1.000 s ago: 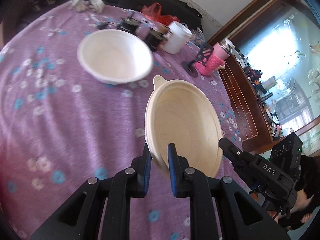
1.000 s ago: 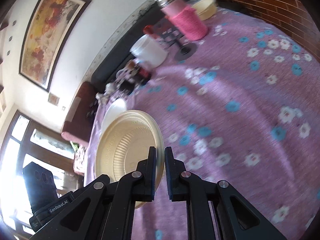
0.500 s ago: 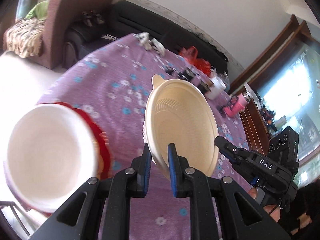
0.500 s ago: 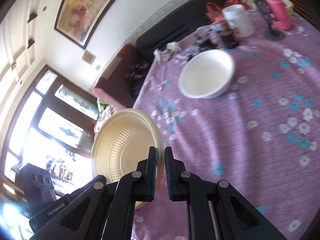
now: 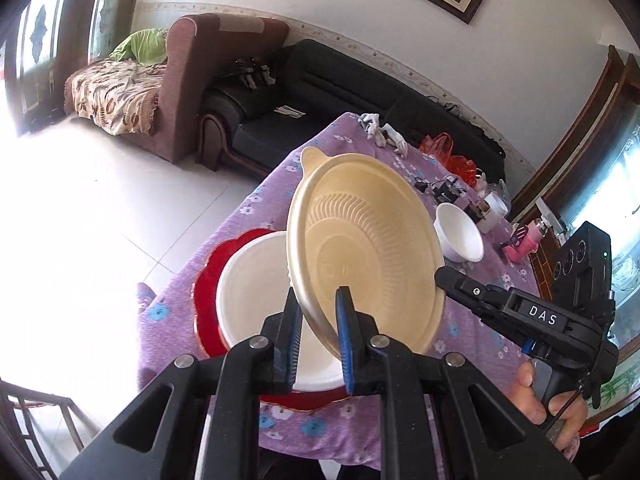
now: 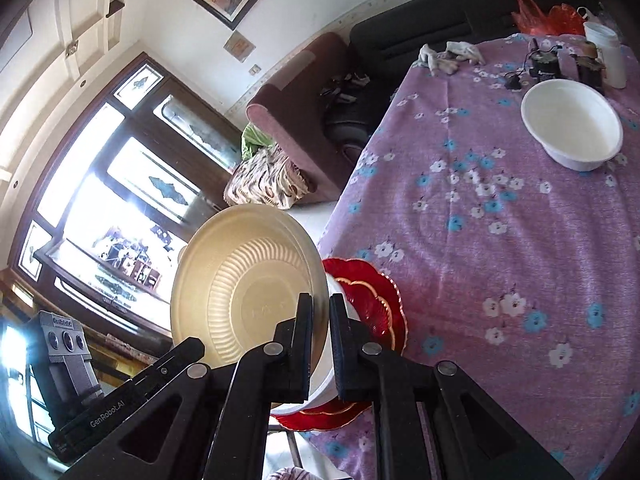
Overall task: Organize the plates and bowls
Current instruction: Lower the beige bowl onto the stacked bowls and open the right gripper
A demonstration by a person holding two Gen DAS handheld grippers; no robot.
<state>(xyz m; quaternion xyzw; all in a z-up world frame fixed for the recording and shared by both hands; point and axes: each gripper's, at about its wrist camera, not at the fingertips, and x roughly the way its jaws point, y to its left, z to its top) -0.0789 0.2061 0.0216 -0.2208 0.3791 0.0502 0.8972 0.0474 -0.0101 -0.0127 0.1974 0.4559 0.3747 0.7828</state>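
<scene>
Left gripper (image 5: 318,336) clamped on the near rim of a tan bowl (image 5: 364,248), blue pads nearly together with only the thin rim between them. Right gripper (image 6: 320,344) pinched, almost fully closed, on the same tan bowl (image 6: 244,284) at its opposite edge. Held tilted on edge in the air between the two tools, ribbed inside turned toward the left camera, ribbed underside toward the right camera, small tab at the top in the left view. Hung over the worktop's (image 6: 500,240) corner, above and partly in front of a white bowl (image 5: 252,292) seated in a red plate (image 5: 208,304) with a scalloped gilt rim. In the right view, red plate (image 6: 372,292) showing beside the tan bowl, with a strip of the white bowl (image 6: 324,380) visible between the gripper's fingers. Second white bowl (image 6: 572,124) resting well apart, toward the far end of the purple flowered cloth, near a white jar (image 6: 608,56), some dark gadgets and a pink flask (image 5: 524,240). Hand (image 5: 548,404) seen wrapped around the right tool's handle at the lower right of the left view.
</scene>
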